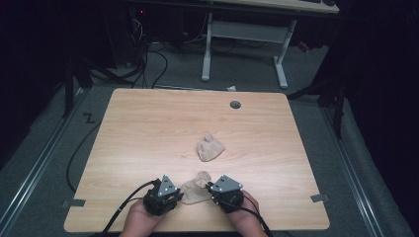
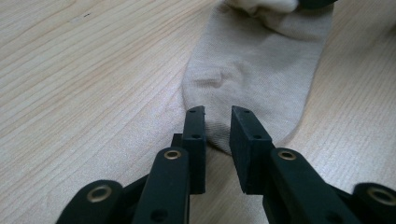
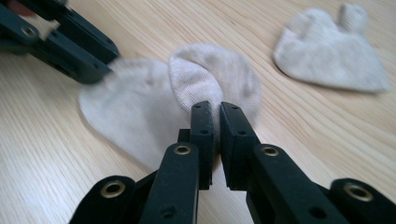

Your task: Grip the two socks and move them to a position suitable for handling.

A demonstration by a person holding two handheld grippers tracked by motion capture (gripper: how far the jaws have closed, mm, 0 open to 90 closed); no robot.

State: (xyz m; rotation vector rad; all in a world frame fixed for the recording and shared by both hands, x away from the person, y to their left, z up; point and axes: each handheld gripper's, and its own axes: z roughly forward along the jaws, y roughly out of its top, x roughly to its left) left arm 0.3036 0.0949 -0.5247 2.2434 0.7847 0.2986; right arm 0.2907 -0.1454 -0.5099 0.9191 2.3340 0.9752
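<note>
A beige sock (image 1: 193,190) lies on the wooden table (image 1: 148,128) near its front edge, between my two grippers. My left gripper (image 1: 179,195) stands open at one end of this sock (image 2: 252,60), its jaws a small gap apart (image 2: 218,112) over the sock's rounded edge. My right gripper (image 1: 210,186) is shut on a folded-up part of the same sock (image 3: 135,102), with the fabric pinched between its jaws (image 3: 216,107). A second beige sock (image 1: 210,148), crumpled, lies at the table's middle (image 3: 329,56).
A round grey cable hole (image 1: 235,104) sits near the table's far edge. Beyond the table stands another desk with white legs (image 1: 281,54), and cables (image 1: 148,64) run over the grey floor. Black cables (image 1: 123,207) trail from both grippers over the front edge.
</note>
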